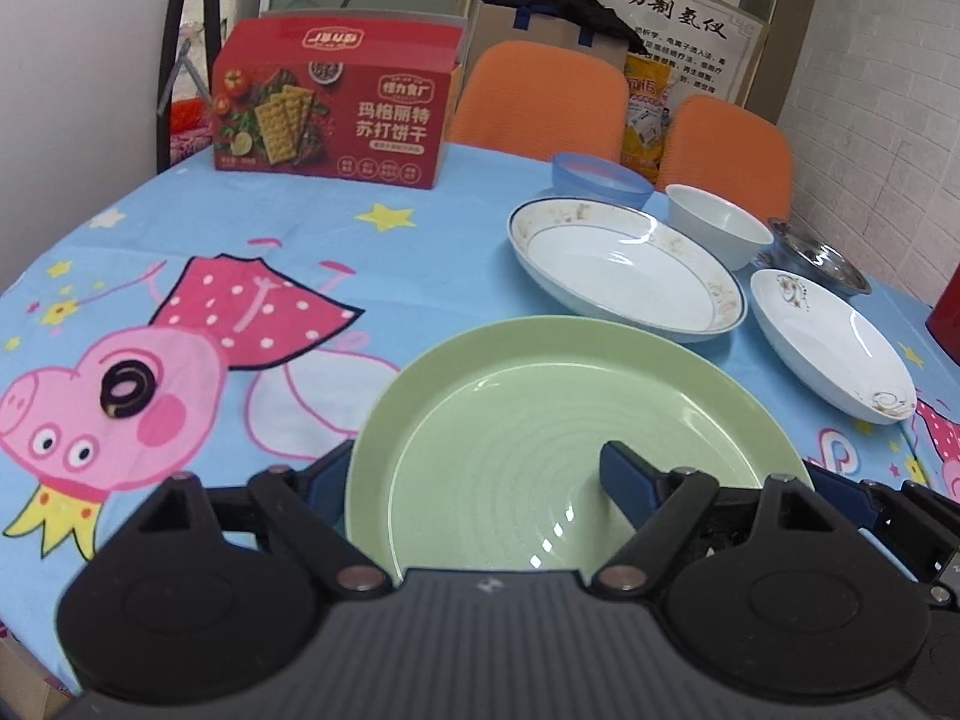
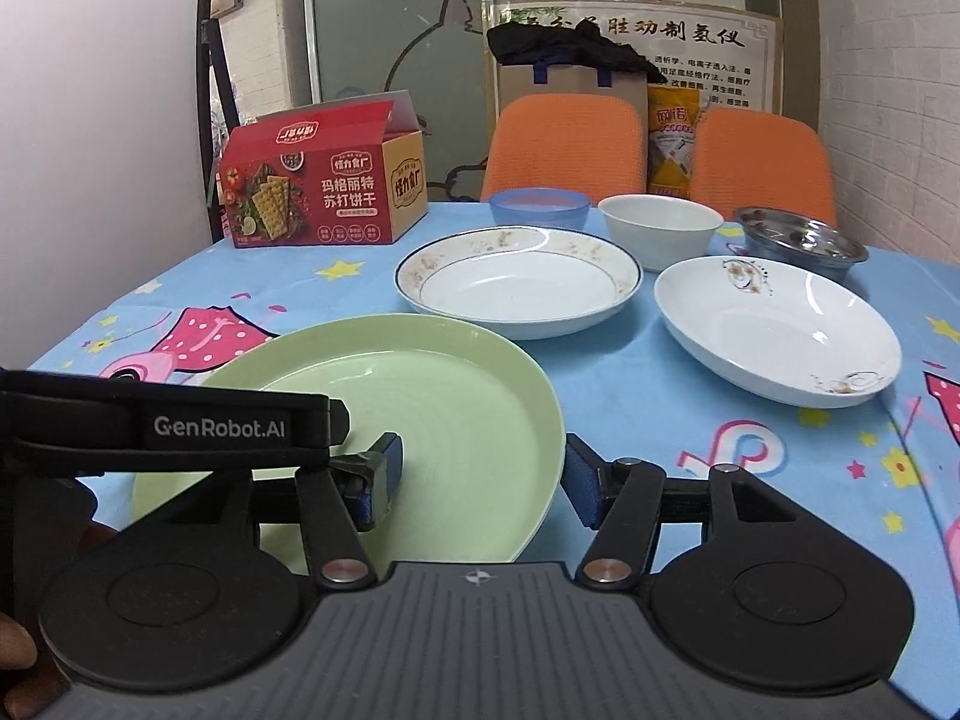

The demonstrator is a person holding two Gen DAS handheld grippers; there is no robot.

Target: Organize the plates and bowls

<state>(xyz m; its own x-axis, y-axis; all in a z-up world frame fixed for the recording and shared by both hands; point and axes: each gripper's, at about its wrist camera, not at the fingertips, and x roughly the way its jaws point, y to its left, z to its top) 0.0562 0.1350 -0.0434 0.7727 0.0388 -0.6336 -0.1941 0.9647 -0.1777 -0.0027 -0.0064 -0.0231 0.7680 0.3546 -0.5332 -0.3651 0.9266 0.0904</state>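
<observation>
A green plate (image 1: pixel 540 420) (image 2: pixel 432 408) lies on the table nearest me. My left gripper (image 1: pixel 474 480) is open, one finger left of the plate's rim and the other over its inside. My right gripper (image 2: pixel 480 480) is open astride the plate's right rim, one finger inside, one outside. Behind stand a blue-rimmed white plate (image 1: pixel 624 270) (image 2: pixel 516 282), a white plate with a swirl pattern (image 1: pixel 834 342) (image 2: pixel 774 330), a white bowl (image 1: pixel 717 225) (image 2: pixel 660 228), a blue bowl (image 1: pixel 600 177) (image 2: pixel 537 207) and a steel bowl (image 1: pixel 819 258) (image 2: pixel 801 243).
A red cracker box (image 1: pixel 336 114) (image 2: pixel 318 186) stands at the back left of the cartoon tablecloth (image 1: pixel 210 330). Two orange chairs (image 1: pixel 540 96) (image 2: pixel 570 144) stand behind the table. A small dark ring (image 1: pixel 126 387) lies at the left. A red object (image 1: pixel 945 312) is at the right edge.
</observation>
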